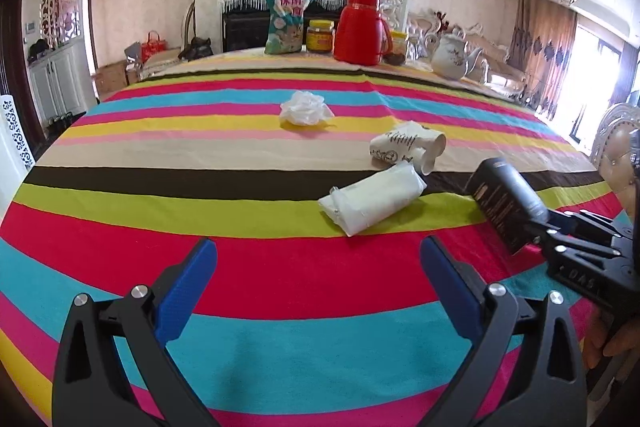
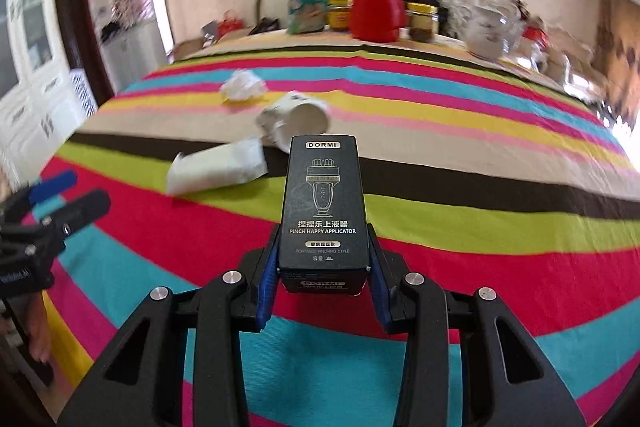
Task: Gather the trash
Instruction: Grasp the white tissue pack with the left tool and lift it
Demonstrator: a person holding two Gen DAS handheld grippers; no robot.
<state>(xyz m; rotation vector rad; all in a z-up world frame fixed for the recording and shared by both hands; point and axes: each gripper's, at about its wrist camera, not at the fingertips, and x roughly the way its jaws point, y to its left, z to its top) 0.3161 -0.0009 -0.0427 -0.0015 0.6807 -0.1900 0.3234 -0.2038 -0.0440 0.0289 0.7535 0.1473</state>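
A table covered by a striped cloth [image 1: 280,267] in red, teal, yellow, pink, lime and brown bands fills both views. Along its far edge, in the upper middle of each frame, stand a teal snack bag [image 1: 286,17], a red thermos jug [image 1: 362,25], two yellow-lidded jars and, to the right, a white teapot [image 1: 452,57]. The left tongs [image 1: 318,295] take up the bottom of the left wrist view, blue pads spread wide with nothing between them, only cloth below. In the right wrist view the right tongs [image 2: 324,267] sit at bottom centre, narrow and clamped on the near end of a black carton [image 2: 324,203] printed DORMI, which points away toward the middle of the frame. Three pieces of trash lie on the cloth in the centre of the left view: a white wrapped packet [image 1: 372,199] nearest, a crushed paper cup [image 1: 408,147] on its side just beyond it, and a crumpled white tissue [image 1: 306,108] farther back.
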